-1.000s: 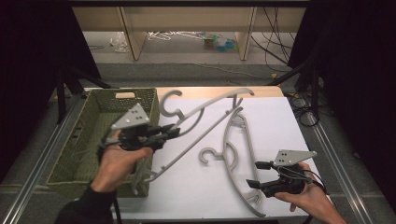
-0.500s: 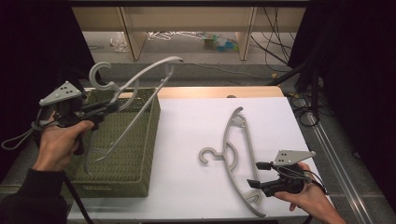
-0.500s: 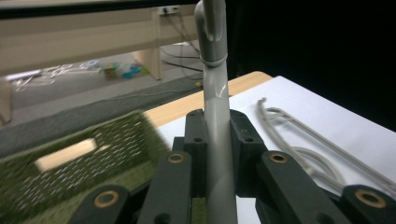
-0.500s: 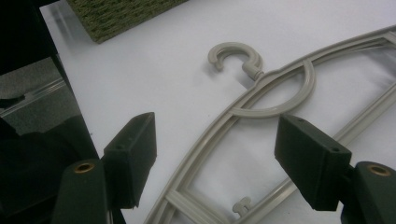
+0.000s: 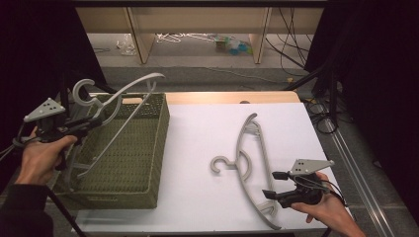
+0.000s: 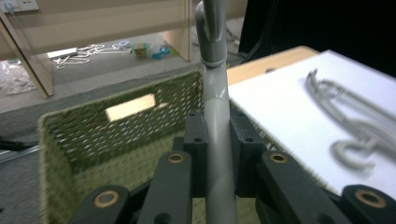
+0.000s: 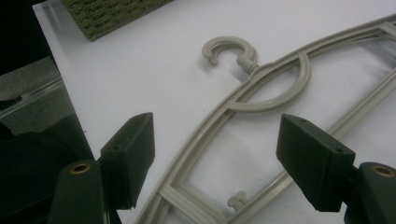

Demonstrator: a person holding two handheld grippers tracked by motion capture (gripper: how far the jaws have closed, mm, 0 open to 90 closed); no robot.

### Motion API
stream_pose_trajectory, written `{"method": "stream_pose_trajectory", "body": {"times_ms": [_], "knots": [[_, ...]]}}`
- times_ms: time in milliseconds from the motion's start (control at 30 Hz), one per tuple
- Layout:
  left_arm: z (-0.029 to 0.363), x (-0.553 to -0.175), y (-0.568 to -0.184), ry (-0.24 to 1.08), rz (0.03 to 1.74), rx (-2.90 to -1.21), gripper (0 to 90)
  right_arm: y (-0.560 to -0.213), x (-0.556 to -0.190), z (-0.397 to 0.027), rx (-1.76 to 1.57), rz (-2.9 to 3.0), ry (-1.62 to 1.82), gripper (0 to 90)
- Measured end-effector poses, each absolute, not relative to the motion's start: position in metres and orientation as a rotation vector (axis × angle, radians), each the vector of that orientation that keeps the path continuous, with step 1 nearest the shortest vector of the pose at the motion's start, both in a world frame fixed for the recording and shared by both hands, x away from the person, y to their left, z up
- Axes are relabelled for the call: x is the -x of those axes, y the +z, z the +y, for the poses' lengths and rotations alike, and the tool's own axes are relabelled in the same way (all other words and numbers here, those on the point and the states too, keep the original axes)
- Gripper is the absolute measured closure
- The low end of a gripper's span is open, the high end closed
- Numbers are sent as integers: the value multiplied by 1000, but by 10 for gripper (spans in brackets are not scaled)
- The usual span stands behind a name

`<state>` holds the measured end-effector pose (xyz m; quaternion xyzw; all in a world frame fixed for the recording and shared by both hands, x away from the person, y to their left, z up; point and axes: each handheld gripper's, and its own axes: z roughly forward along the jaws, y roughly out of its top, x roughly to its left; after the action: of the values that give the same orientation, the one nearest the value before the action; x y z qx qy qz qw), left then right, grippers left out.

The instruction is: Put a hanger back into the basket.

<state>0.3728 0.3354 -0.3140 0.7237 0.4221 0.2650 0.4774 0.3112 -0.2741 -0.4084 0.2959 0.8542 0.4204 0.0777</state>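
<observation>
High view: the left gripper [image 5: 94,121] clamps a hanger [image 5: 116,101] above the basket [image 5: 148,190] at the table's left edge. Right gripper view: the right gripper [image 7: 215,156] is spread over the second hanger [image 7: 261,100] lying flat, untouched.
</observation>
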Motion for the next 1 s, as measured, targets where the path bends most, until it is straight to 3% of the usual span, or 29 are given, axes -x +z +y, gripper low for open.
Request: {"method": "stream_pose_trajectory", "body": {"times_ms": [500, 1000], "knots": [[351, -382, -324, 702, 1007, -1868, 792, -412, -312, -273, -891, 2581, 1249, 288], [352, -405, -359, 575, 1045, -1969, 789, -415, -312, -273, -886, 2598, 1233, 288]]}}
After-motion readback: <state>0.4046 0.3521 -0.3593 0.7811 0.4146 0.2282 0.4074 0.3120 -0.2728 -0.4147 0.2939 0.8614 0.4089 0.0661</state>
